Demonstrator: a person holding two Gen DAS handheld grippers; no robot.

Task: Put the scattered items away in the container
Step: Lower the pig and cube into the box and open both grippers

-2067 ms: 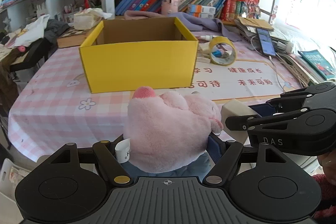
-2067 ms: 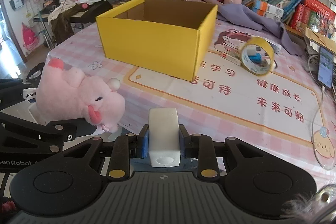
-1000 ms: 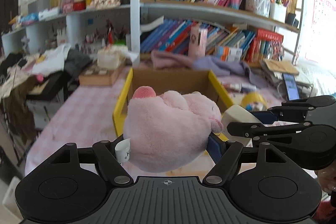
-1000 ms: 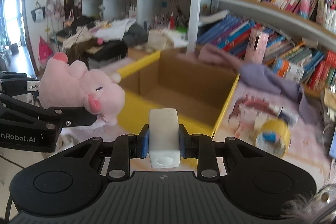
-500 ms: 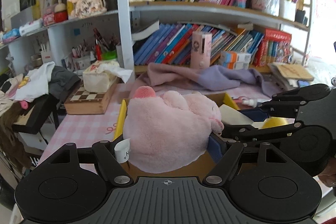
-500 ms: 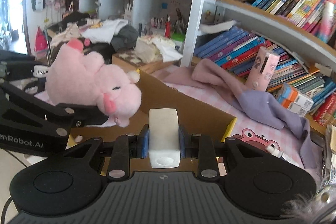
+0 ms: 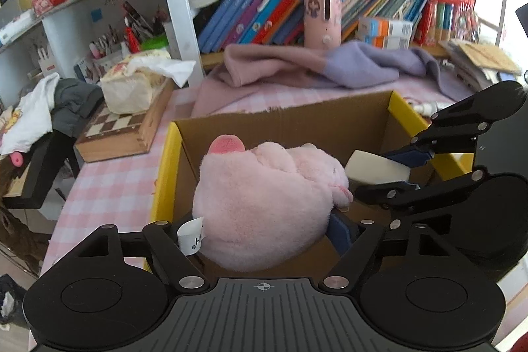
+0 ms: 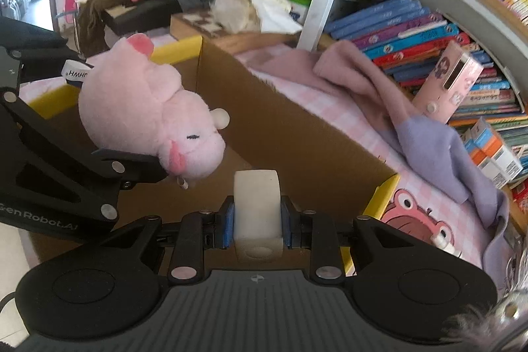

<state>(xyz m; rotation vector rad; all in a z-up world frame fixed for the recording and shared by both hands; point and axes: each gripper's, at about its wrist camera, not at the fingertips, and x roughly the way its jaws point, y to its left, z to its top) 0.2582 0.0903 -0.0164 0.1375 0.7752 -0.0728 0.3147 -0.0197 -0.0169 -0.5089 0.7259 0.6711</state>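
The yellow cardboard box (image 7: pixel 165 170) stands open on the pink checked table, its brown inside right below both grippers. My left gripper (image 7: pixel 264 220) holds a pink plush pig (image 7: pixel 264 207) over the box's left half. Its jaws are opening, with the plush still between the pads. My right gripper (image 8: pixel 257 216) is shut on a white rounded block (image 8: pixel 257 203). It hangs beside the pig (image 8: pixel 148 111), over the box's inner wall (image 8: pixel 297 127). In the left wrist view the block (image 7: pixel 376 169) nearly touches the pig's snout.
A pink and lilac cloth (image 7: pixel 313 68) lies crumpled behind the box. A wooden chessboard case (image 7: pixel 122 131) with a tissue bag (image 7: pixel 132 84) on it sits at the back left. Shelves of books (image 7: pixel 264 12) and a pink case (image 7: pixel 321 15) close the far side.
Both grippers have moved forward and down with their loads, from in front of the box to over its open inside. The pig and the block sit in the jaws as before.
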